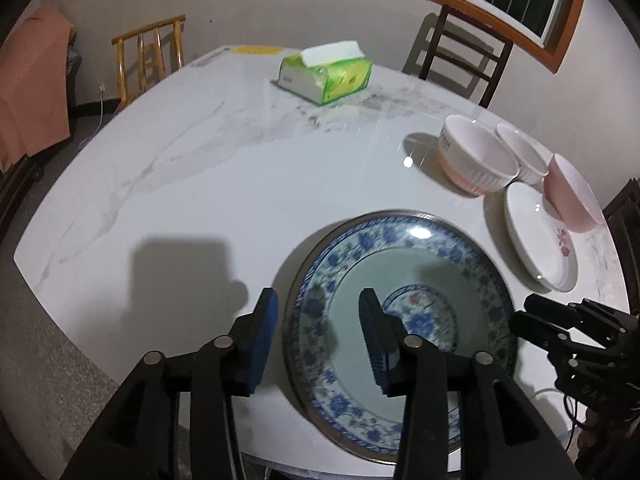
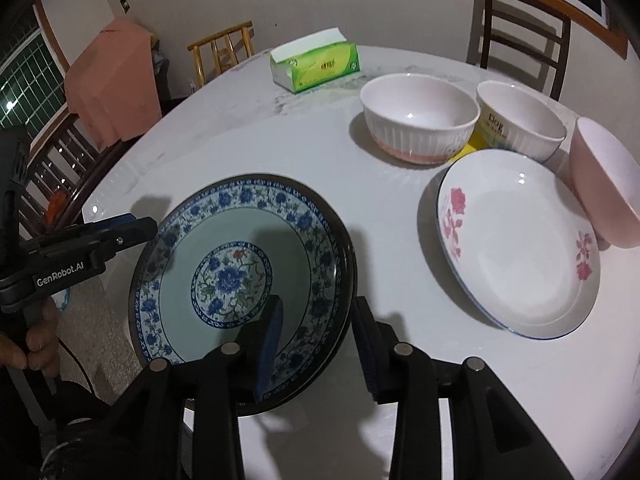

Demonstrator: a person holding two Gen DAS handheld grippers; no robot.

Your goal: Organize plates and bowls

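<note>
While both grippers' fingers (image 1: 268, 336) straddle the blue plate (image 2: 240, 264) apart, bowls (image 2: 420, 116) crowd right.

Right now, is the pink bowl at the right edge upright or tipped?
Tipped. The pink bowl leans on its side against the rim of the white flowered plate, its opening facing sideways, not up.

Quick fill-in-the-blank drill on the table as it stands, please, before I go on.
1. The left claw and the right claw each straddle the rim of the ____-patterned plate.
2. The white plate carries ____ flowers.
3. The tissue box is ____.
4. The number of bowls on the table is ____.

Missing words: blue; pink; green; three.
</note>
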